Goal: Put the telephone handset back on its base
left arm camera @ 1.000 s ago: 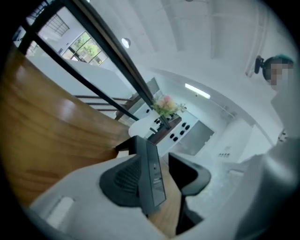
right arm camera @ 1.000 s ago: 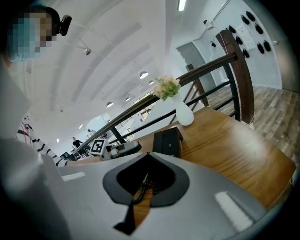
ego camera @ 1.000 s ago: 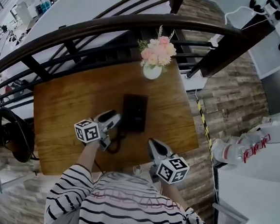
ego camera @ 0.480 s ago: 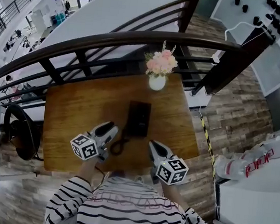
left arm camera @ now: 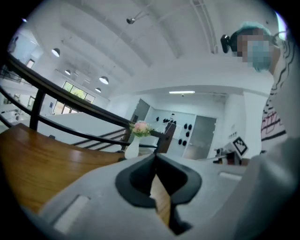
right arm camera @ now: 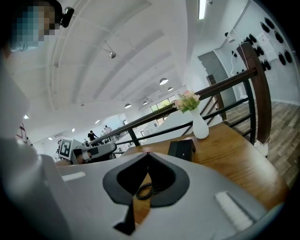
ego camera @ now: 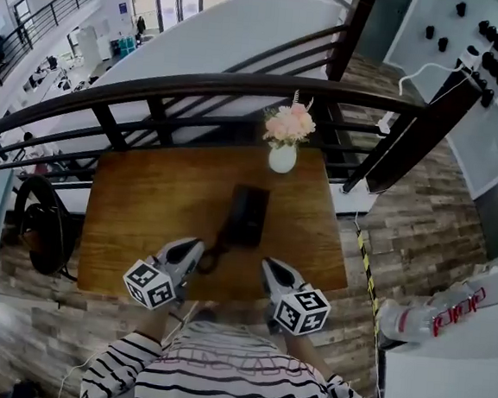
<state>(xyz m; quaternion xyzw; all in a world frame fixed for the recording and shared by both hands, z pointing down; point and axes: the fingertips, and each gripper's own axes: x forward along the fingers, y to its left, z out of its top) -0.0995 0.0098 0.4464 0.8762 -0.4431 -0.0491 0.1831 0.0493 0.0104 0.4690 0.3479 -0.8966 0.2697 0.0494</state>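
Observation:
The black telephone lies flat in the middle of the wooden table; I cannot tell its handset apart from the base. Its coiled cord trails toward the near edge. My left gripper hovers at the near edge, left of the cord, jaws shut and empty. My right gripper is at the near edge to the right, also shut on nothing. In the right gripper view the telephone sits ahead and the cord shows below the jaws.
A white vase of pink flowers stands at the table's far edge, just behind the telephone. A dark curved railing runs behind the table. A black wheel stands left of the table, and a plastic bottle lies on a white surface at right.
My left gripper has drawn back from the telephone's left side to the near edge, and its jaws have gone from open to shut. The right gripper stays about where it was.

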